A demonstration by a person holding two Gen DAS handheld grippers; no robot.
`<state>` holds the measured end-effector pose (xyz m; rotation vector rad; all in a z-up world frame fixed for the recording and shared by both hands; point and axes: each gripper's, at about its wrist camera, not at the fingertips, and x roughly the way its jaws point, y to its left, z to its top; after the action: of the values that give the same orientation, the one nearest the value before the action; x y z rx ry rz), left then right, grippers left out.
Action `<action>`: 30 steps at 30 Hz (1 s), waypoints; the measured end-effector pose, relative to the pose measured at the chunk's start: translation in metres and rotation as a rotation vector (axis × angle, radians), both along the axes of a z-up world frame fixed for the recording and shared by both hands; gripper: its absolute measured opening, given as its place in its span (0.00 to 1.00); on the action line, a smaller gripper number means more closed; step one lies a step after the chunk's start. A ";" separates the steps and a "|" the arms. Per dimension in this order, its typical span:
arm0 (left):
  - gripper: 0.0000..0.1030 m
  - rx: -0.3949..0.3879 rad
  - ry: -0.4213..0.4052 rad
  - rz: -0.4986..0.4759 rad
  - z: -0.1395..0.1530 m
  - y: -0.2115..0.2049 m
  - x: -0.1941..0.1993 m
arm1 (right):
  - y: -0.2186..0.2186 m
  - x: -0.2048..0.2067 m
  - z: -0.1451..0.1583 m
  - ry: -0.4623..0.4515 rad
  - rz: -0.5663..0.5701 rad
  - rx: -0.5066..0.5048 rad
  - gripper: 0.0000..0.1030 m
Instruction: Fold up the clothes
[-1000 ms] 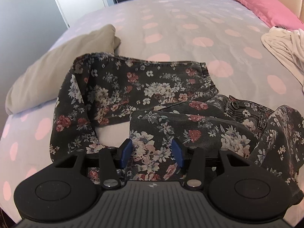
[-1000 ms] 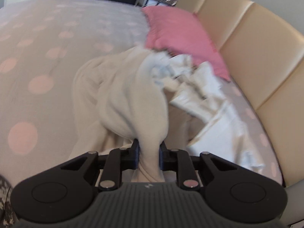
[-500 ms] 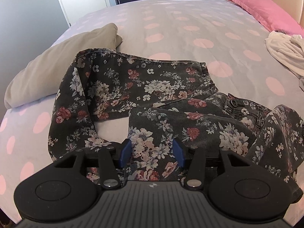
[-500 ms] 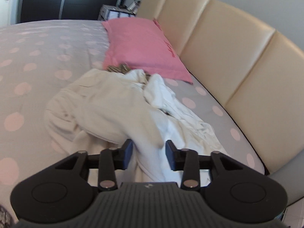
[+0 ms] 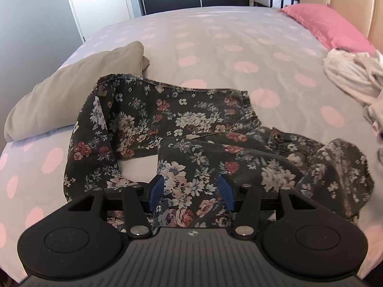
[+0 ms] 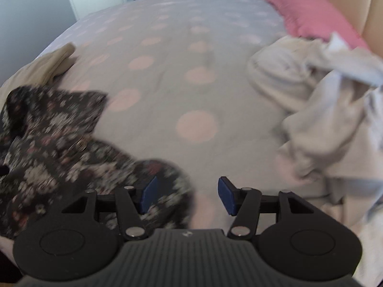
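The floral trousers [image 5: 191, 129] lie rumpled at the centre of the left wrist view. The left gripper [image 5: 191, 192] hovers over one leg, jaws opening, cloth between them but unpinched. The right gripper [image 6: 188, 196], jaws opening and holding nothing, should pinch the bunched waist at lower left, avoiding the white heap [image 6: 323, 110] at right. A beige pillow [image 5: 71, 91] crowds the upper left.

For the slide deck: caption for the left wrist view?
Left hand-held gripper opening over floral trousers on a polka-dot bed.

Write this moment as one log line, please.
left gripper: opening over floral trousers | right gripper: opening, holds nothing | white clothes: heaped beside pink pillow
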<state>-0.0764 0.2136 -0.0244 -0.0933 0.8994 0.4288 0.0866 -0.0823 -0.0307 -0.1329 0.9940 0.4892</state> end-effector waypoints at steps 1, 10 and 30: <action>0.47 -0.003 -0.012 -0.003 0.003 -0.002 -0.002 | 0.002 -0.002 -0.007 0.035 -0.005 0.018 0.59; 0.47 -0.052 -0.062 -0.102 0.009 -0.036 0.000 | -0.001 0.005 -0.064 0.201 -0.095 0.020 0.35; 0.55 0.028 -0.115 -0.353 0.011 -0.082 -0.011 | 0.089 -0.055 0.050 0.045 0.191 0.279 0.14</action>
<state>-0.0871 0.1321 -0.0139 0.0655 0.7770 0.1059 0.0316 0.0071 0.0190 0.0346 0.9517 0.8040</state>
